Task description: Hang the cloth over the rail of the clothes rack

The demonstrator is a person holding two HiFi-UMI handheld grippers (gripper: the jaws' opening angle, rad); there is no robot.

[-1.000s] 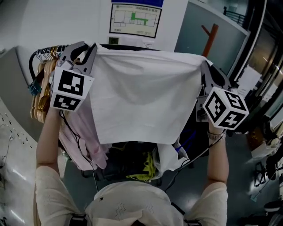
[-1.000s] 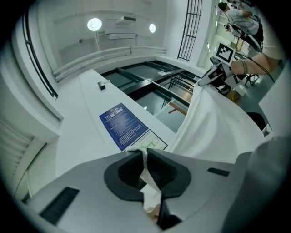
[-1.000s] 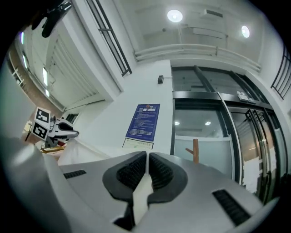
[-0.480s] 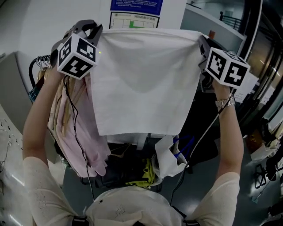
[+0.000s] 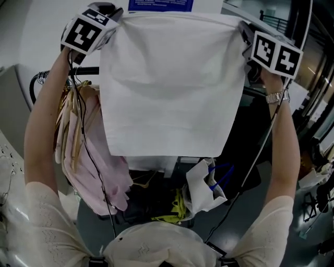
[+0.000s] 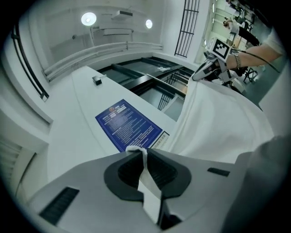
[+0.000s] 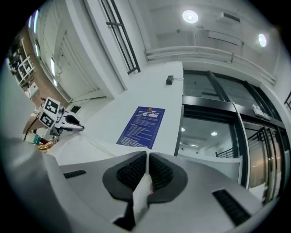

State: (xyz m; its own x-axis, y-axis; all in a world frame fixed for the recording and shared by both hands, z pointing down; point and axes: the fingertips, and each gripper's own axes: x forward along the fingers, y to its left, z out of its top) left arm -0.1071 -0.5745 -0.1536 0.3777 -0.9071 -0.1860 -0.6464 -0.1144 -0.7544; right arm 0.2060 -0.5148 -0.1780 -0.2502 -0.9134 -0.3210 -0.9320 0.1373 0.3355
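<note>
A white cloth [image 5: 172, 88] hangs spread flat between my two raised grippers, in front of the clothes rack. My left gripper [image 5: 112, 13] is shut on its top left corner and my right gripper [image 5: 242, 28] on its top right corner. The left gripper view shows a cloth corner [image 6: 144, 159] pinched between the pads, with the right gripper [image 6: 204, 68] across the taut top edge. In the right gripper view a cloth strip [image 7: 144, 182] is clamped between the pads. A black rail [image 5: 90, 70] of the rack shows behind my left arm; the cloth hides the rest.
Wooden hangers [image 5: 73, 125] and pink garments [image 5: 107, 174] crowd the rack's left end. Below the cloth lie a white bag with blue handles [image 5: 202, 183] and something yellow-green [image 5: 178, 201]. A blue notice [image 5: 160, 4] hangs on the wall behind.
Both grippers have risen toward the top of the head view, carrying the spread cloth up with them. The cloth now covers the wall plan that showed above it before.
</note>
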